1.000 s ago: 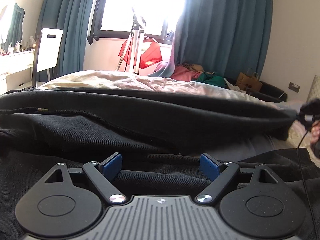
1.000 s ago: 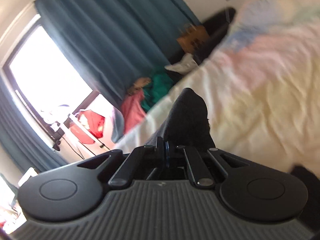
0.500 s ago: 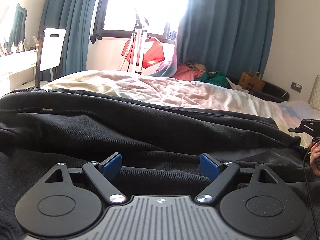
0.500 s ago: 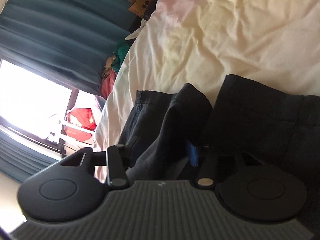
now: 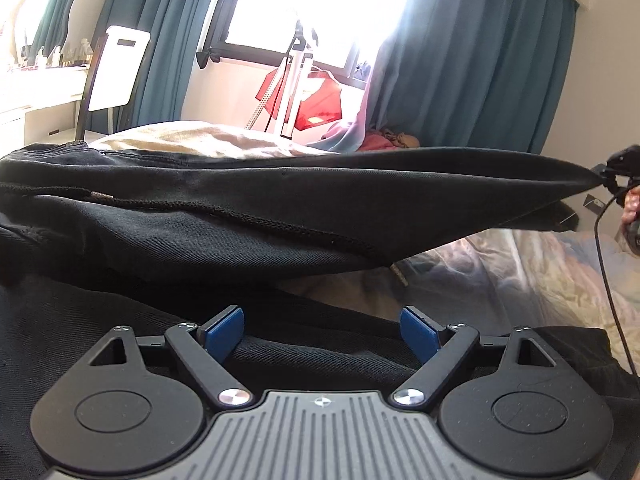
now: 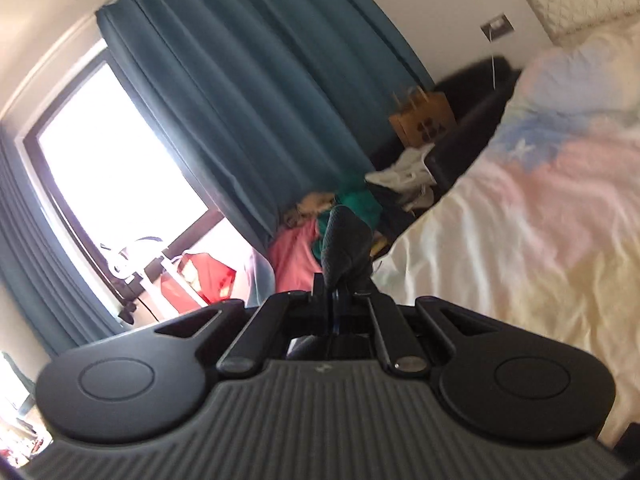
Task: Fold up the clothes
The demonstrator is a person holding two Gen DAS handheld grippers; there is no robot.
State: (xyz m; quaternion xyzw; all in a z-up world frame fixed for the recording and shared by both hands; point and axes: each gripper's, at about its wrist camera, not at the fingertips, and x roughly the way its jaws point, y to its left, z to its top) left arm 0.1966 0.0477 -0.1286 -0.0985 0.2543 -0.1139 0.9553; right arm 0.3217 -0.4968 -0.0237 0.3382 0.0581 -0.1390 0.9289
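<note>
A black pair of trousers [image 5: 248, 220] lies on the bed, one leg stretched up and to the right. My left gripper [image 5: 322, 334] is open, its blue pads [image 5: 222, 332] resting on the black cloth near me. My right gripper [image 6: 334, 300] is shut on the leg's end [image 6: 346, 246] and holds it off the bed; it also shows at the far right of the left wrist view [image 5: 618, 172], pulling the cloth taut.
The bed [image 6: 520, 248] has a pale crumpled cover. A pile of pink and green clothes [image 6: 304, 248] lies by the teal curtains [image 5: 472, 72]. A white chair [image 5: 116, 72] and desk stand at left. A paper bag [image 6: 424, 120] sits beyond the bed.
My right gripper opened, then shut on the trouser leg's end and lifted it up off the bed, pulling the cloth taut. My left gripper stayed put and open.
</note>
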